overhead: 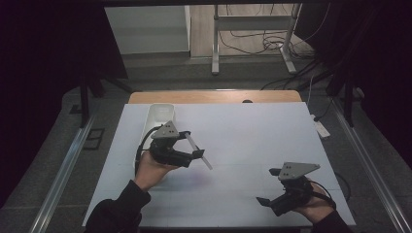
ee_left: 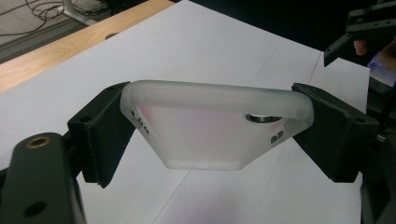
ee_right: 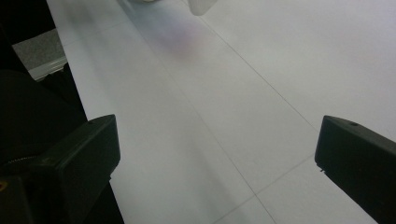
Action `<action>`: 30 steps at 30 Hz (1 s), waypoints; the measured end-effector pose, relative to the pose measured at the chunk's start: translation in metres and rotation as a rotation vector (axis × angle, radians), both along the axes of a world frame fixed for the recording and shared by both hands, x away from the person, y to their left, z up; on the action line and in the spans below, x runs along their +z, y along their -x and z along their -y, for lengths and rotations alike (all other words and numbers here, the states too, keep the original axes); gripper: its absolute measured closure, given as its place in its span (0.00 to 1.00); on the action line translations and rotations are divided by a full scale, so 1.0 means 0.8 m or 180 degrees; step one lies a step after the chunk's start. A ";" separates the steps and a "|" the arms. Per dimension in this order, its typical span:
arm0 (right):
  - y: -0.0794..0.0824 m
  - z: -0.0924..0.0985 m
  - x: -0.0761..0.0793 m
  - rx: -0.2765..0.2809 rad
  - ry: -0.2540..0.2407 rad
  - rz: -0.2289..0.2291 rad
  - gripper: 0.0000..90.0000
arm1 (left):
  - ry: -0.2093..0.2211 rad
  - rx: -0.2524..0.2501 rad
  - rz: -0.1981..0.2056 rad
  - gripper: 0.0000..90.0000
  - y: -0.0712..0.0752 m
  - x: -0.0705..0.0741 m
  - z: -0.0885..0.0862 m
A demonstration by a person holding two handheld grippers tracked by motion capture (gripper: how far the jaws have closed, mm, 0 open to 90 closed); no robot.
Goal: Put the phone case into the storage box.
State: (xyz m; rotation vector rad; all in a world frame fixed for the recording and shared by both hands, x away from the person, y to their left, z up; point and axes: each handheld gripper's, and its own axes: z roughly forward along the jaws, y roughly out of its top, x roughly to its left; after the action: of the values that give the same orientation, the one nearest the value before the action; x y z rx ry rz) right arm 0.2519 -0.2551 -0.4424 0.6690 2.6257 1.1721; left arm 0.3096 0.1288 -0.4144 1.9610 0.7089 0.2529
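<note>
I sit at a table covered with a white sheet (overhead: 252, 141), a gripper in each hand, seen from a camera above me.

My left gripper (overhead: 190, 143) is up off the sheet, at about nine o'clock from the table's middle. Its two black jaws are clamped on a frosted, see-through phone case (overhead: 199, 151). From above, the case shows as a thin pale strip slanting down toward four o'clock from the jaws. In the left gripper view the phone case (ee_left: 210, 130) sits crosswise between the jaws, one jaw pressing on each of its short rounded ends. A round camera hole shows near its three o'clock end, and small slots are cut into both ends. The case hangs in the air above the sheet, touching nothing but the jaws.

Just behind my left hand, toward eleven o'clock, stands a white bin (overhead: 159, 115) on the sheet.

My right gripper (overhead: 268, 186) is at about five o'clock on the table, well apart from the left one and low over the sheet. Its jaws stand wide apart with nothing between them. In the right gripper view, white sheet lies between the two jaws, and a pale rounded tip of the case pokes in at twelve o'clock.

The wooden table edge (overhead: 214, 96) shows beyond the sheet at twelve o'clock.
</note>
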 end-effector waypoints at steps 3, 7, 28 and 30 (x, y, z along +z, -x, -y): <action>0.001 0.006 0.000 -0.0040 -0.0015 0.0007 0.00 | 0.0010 0.0040 -0.0006 0.19 -0.002 0.001 -0.002; 0.004 0.014 0.000 -0.0150 -0.0034 -0.0004 0.00 | 0.0012 0.0055 -0.0007 0.19 -0.005 0.002 -0.004; 0.020 0.046 -0.004 -0.0625 0.0009 0.0041 0.00 | -0.0121 0.0306 -0.0037 0.19 -0.026 0.020 -0.014; 0.023 0.050 -0.004 -0.0672 0.0000 0.0032 0.00 | -0.0138 0.0337 -0.0040 0.19 -0.029 0.023 -0.015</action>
State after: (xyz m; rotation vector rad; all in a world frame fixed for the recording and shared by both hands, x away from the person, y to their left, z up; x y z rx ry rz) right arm 0.2337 -0.2949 -0.4460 0.9116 2.4737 1.1099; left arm 0.3324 0.1409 -0.3961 1.9700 0.8227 0.3228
